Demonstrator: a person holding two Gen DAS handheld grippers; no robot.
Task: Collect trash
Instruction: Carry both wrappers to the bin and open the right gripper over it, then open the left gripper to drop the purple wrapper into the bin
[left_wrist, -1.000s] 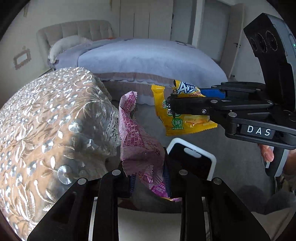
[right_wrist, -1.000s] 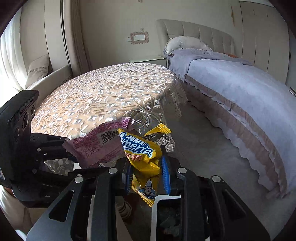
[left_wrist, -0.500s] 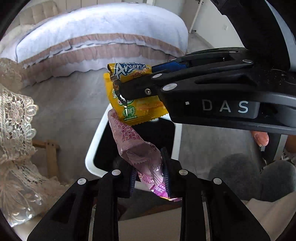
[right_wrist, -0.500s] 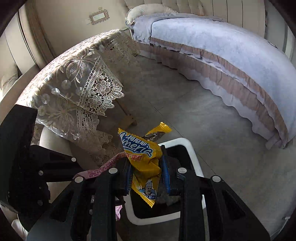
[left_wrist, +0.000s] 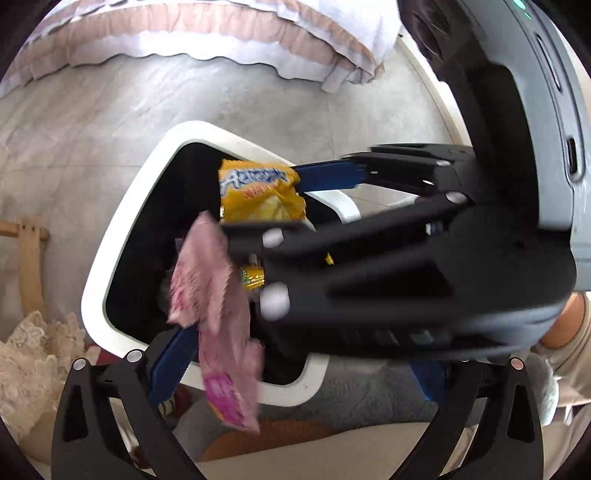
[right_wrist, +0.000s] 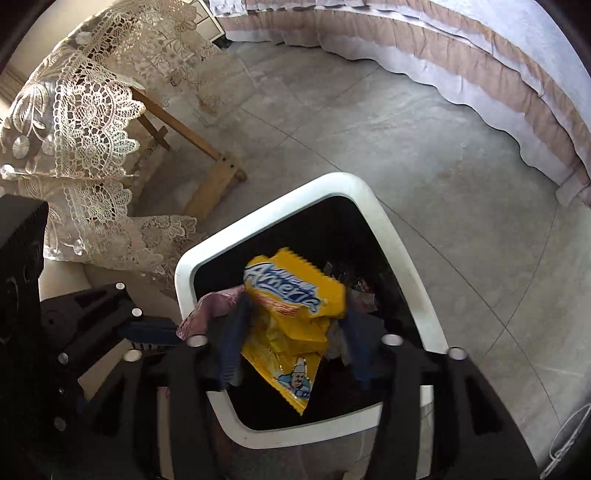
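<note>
Both claws hang above a white-rimmed trash bin (right_wrist: 388, 236) on the grey floor (right_wrist: 424, 122). The left claw (left_wrist: 295, 354) is spread wide, with a blurred pink wrapper (left_wrist: 218, 314) loose between its fingers. The right claw (right_wrist: 291, 343) is also spread, and a yellow snack bag (right_wrist: 291, 314) sits loose between its blue pads over the bin's opening.

The black two-finger left tongs (left_wrist: 295, 363) point steeply downward, their blue-padded fingers (left_wrist: 171, 363) spread wide apart. The black right tongs (right_wrist: 291, 343) also tilt down — fingers parted, blue pads (right_wrist: 231, 347) blurred. The right tongs cross in front of the left, close above them. A bare wrist (left_wrist: 565, 321) shows behind the right tool.
</note>
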